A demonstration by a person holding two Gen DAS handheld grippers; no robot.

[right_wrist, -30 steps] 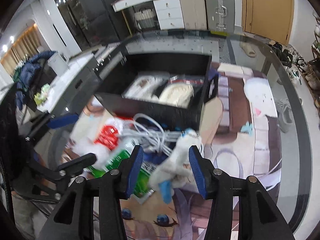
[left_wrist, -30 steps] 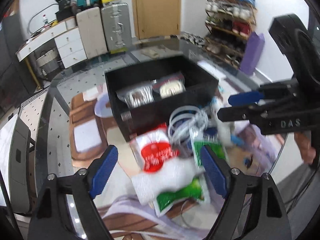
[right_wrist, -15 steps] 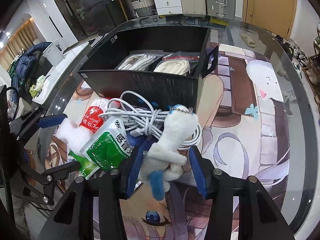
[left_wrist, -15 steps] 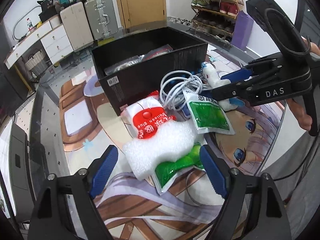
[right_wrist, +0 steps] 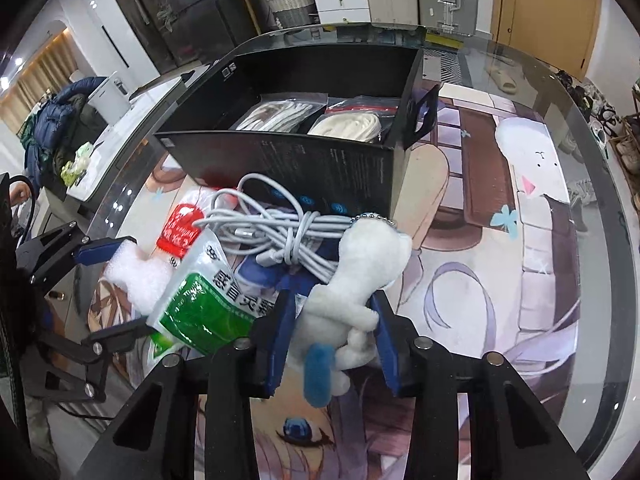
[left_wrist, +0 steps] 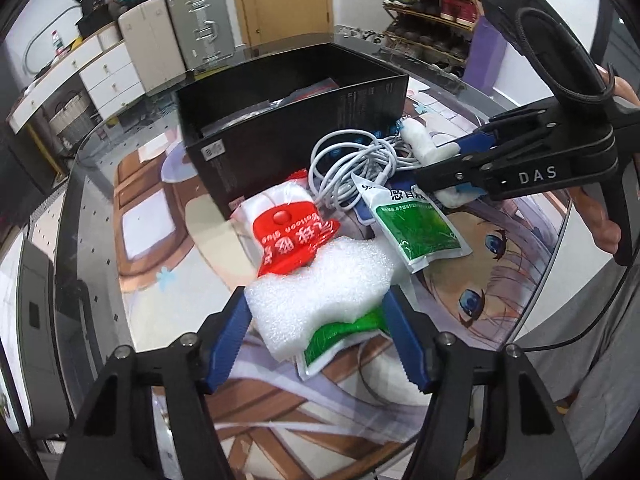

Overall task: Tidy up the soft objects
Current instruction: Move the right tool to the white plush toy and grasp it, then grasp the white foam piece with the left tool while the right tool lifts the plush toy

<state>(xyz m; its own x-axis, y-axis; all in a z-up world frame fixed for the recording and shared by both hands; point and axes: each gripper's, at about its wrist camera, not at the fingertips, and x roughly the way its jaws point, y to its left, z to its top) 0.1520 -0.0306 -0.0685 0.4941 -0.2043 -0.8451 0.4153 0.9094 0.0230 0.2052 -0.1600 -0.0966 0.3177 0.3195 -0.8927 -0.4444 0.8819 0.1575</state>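
Observation:
A white foam block (left_wrist: 320, 286) lies on a green packet (left_wrist: 340, 336) in front of a black box (left_wrist: 280, 128). My left gripper (left_wrist: 316, 340) has closed in around the foam block, its blue pads touching both sides. My right gripper (right_wrist: 332, 336) is shut on a white plush toy (right_wrist: 360, 276) with a blue tail and a bead chain. The toy also shows in the left wrist view (left_wrist: 420, 144). The black box (right_wrist: 304, 160) holds two bagged white items (right_wrist: 320, 120).
A bundled white cable (right_wrist: 276, 228), a red-and-white balloon-glue bag (left_wrist: 292, 232) and a green-and-white medicine packet (left_wrist: 416, 228) lie in the pile by the box. All rest on a printed mat (right_wrist: 500, 280) on a round glass table (right_wrist: 616, 240).
My left gripper moved forward and narrowed onto the foam block. My right gripper closed tighter on the plush toy.

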